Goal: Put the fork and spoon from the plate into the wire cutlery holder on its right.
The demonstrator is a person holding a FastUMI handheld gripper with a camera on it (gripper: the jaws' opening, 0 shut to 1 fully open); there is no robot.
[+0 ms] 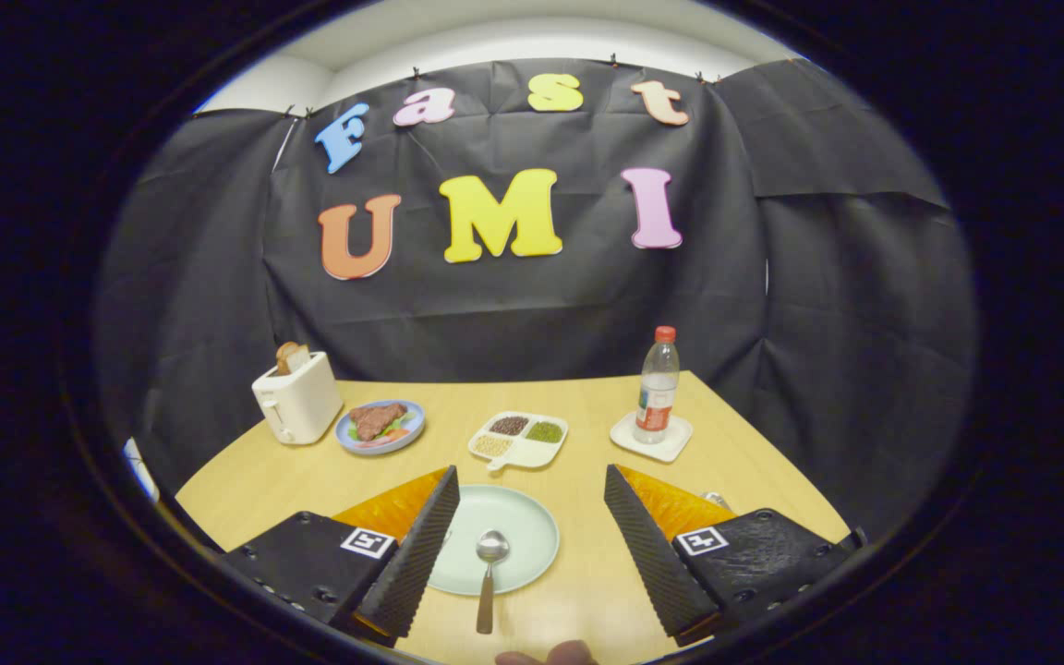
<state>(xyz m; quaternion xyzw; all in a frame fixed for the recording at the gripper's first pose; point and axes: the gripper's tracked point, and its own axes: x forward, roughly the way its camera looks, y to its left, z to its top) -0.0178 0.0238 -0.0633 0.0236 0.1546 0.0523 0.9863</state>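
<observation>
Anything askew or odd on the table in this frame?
Nothing spilled or damaged. One oddity: the spoon lies with its bowl on the pale green plate and its handle hanging past the rim onto the table. The open gripper straddles it, touching nothing.

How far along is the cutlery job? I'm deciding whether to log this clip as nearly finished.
Not finished. The spoon lies on the pale green plate, handle over the near rim, so it is still to be moved. I cannot tell where the fork is, and the holder is hidden, perhaps behind the right finger. Nothing is in hand: the gripper is open, fingers spread either side of plate and spoon.
</observation>
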